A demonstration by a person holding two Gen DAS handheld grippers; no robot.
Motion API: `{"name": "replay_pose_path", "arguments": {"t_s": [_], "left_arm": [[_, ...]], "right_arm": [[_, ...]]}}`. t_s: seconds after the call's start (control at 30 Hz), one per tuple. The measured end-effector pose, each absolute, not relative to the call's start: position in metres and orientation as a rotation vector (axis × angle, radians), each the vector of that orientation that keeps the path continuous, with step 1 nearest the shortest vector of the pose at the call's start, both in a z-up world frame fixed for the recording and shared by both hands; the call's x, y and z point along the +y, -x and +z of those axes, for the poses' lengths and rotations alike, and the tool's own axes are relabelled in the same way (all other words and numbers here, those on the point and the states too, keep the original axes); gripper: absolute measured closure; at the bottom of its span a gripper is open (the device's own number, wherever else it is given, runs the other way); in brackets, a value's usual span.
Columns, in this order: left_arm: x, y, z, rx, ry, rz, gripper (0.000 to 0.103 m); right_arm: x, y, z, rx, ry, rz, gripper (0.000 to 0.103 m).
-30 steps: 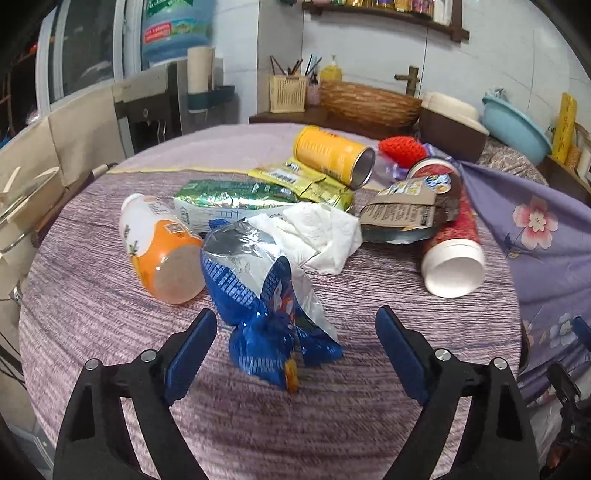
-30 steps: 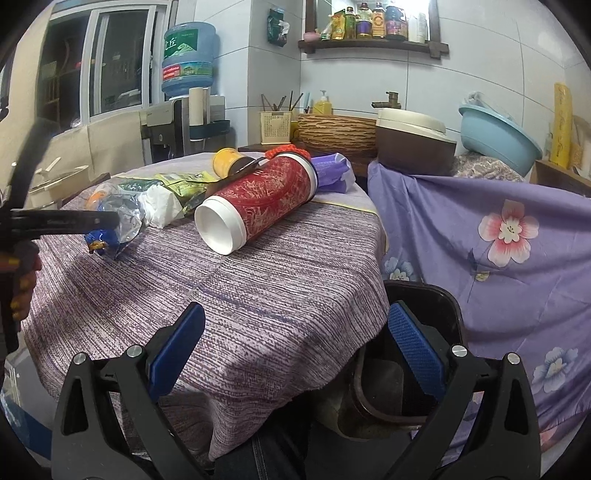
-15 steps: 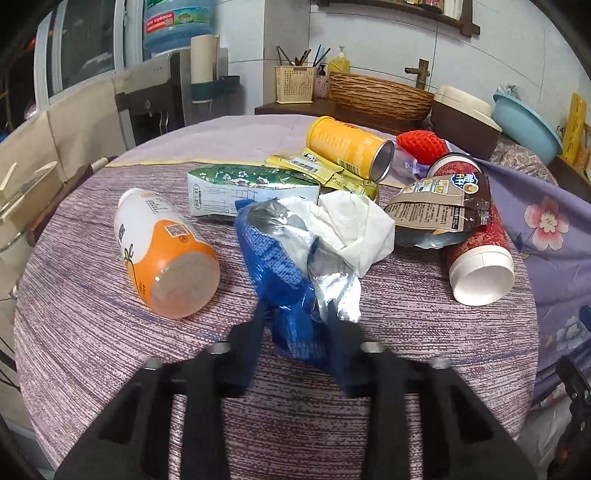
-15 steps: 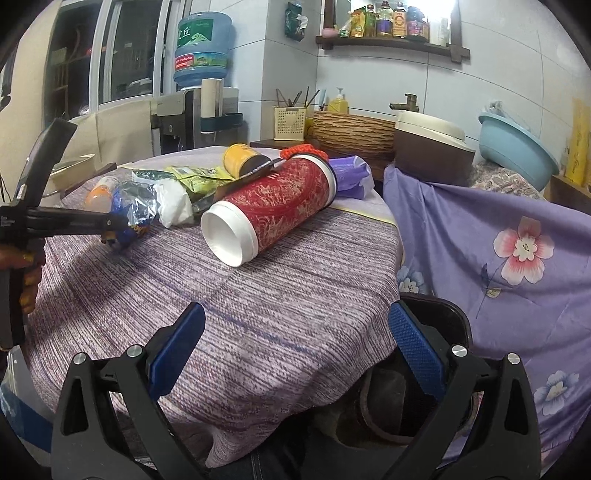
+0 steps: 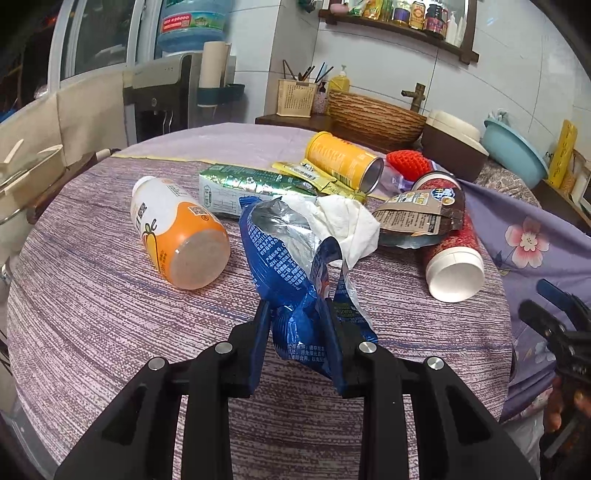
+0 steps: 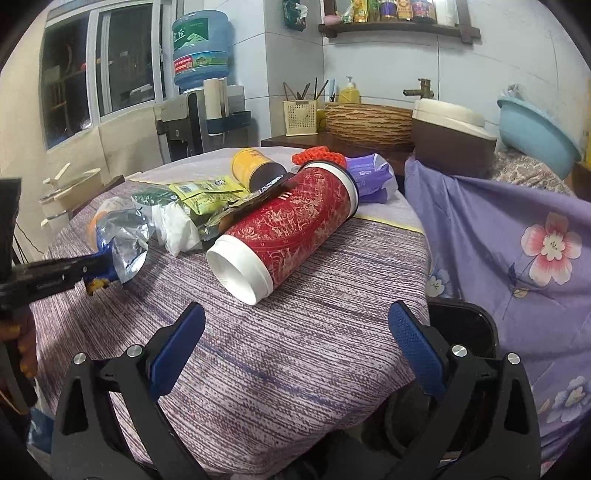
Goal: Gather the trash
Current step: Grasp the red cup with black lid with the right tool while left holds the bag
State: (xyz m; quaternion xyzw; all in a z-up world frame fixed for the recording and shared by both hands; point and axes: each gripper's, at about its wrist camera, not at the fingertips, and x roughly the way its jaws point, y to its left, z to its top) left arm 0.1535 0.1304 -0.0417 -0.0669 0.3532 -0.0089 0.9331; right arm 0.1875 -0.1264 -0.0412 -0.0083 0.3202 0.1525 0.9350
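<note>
We see the blue snack wrapper (image 5: 295,266) at the near middle of the surface (image 5: 92,314), pinched in the left gripper (image 5: 297,317), whose jaws have just closed on it. The right gripper (image 6: 297,325) hovers, jaws wide and empty, near the red canister (image 6: 288,229).

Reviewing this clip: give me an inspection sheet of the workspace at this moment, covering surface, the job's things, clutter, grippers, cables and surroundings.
Surface: round table under a purple woven cloth.
Job's things: crumpled blue foil snack bag; orange-and-white plastic bottle on its side; white crumpled tissue; yellow cylindrical can; red canister with white rim lying down; green foil packets; black bin beside the table.
Clutter: red crocheted piece.
Grippers: left gripper has just closed, pinching the snack bag; right gripper open, empty.
Cables: nothing seen.
Surroundings: water dispenser, wicker basket, wall shelf.
</note>
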Motion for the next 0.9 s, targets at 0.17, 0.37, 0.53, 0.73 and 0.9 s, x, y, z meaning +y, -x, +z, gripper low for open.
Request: {"name": "replay_pose_path", "arguments": {"t_s": [0.17, 0.37, 0.53, 0.73, 0.9], "left_arm": [[0.130, -0.145, -0.035, 0.685, 0.136, -0.020, 0.074], [0.130, -0.137, -0.034, 0.660, 0.149, -0.032, 0.074], [0.130, -0.135, -0.036, 0.660, 0.152, -0.048, 0.074], [0.124, -0.137, -0.038, 0.661, 0.147, -0.067, 0.074], [0.119, -0.138, -0.040, 0.665, 0.141, -0.077, 0.074]], "right_arm": [[-0.134, -0.218, -0.034, 0.698, -0.098, 0.331, 0.005], [-0.156, -0.270, -0.038, 0.806, -0.333, 0.339, 0.005], [-0.173, -0.308, -0.052, 0.886, -0.523, 0.321, 0.015], [-0.168, -0.344, -0.062, 0.935, -0.652, 0.363, 0.018], [-0.158, -0.373, -0.074, 0.998, -0.739, 0.393, 0.018]]}}
